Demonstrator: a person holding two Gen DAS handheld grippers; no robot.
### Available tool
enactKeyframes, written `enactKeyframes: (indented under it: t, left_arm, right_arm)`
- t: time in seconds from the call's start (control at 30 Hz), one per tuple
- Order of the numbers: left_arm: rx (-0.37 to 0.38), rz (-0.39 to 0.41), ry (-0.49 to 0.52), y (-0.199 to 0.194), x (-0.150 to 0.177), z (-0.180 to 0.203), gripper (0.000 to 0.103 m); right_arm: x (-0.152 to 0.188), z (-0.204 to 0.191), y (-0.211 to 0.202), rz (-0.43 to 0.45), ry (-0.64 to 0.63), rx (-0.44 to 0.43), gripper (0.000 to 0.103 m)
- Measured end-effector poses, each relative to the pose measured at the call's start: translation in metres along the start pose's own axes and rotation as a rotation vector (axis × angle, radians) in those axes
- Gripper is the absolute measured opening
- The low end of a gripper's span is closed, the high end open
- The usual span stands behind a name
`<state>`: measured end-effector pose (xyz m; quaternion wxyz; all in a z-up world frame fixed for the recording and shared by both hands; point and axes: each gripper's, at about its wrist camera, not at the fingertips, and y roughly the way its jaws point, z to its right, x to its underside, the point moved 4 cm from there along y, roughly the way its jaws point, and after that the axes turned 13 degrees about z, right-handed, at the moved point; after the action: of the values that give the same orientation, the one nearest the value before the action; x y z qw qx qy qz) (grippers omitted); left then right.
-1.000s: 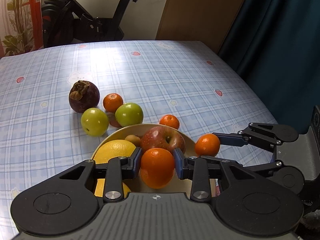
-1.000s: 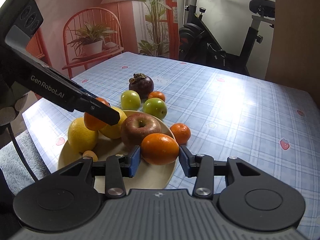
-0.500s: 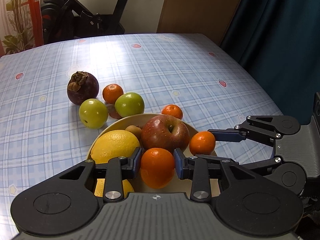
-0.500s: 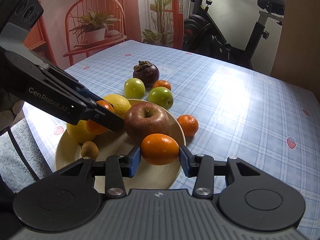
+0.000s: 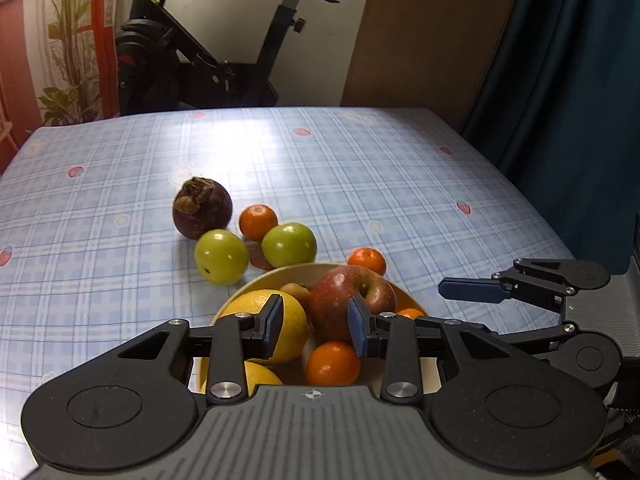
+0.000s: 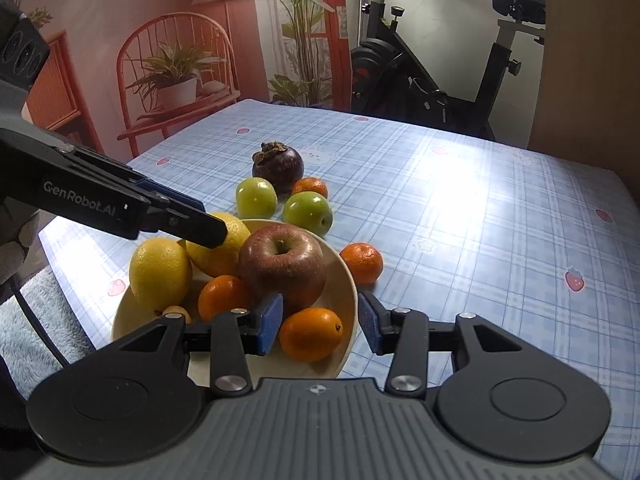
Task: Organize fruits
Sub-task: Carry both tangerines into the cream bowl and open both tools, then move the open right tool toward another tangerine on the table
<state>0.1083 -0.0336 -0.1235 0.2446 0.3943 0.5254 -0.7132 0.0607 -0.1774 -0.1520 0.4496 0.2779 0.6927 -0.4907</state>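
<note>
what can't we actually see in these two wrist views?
- Near side of the plate: both views, hidden by each gripper's own body.
- Lower lemon: left wrist view, mostly behind the left gripper.
- Small brown fruit: too hidden to identify, wedged behind the upper lemon and apple.
</note>
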Motion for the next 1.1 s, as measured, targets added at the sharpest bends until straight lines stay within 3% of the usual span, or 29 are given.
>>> enactKeyframes:
  t: [0.27,0.43,0.77,0.9,1.1]
  left_arm:
    - [-0.105,0.083,-0.160,-0.019,-0.001,-0.045,0.037]
    - [-0.132,0.080,-0.233,-0.018,0.001,-0.069,0.037]
    - [-0.187,0.107,-0.202,-0.015,0.001,-0.069,0.037]
    - [-0.249,0.112,-0.232,-0.012,0.002,-0.077,0.037]
    - [-0.260,0.102,-0.216,-0.007,0.000,-0.076,0.037]
  right_arm:
    - [-0.002,0.018,-0.008,0.034,0.089,0.061,0.045]
    - [-0.004,0.026,-0.010,0.045,0.113,0.086,0.045]
    - [-0.009,0.050,0.022,0.009,0.103,0.072,0.045]
    - [-0.008,0.055,0.038,-0.018,0.089,0.056,0.045]
    - [-0.009,0.061,0.055,-0.019,0.158,0.017,0.045]
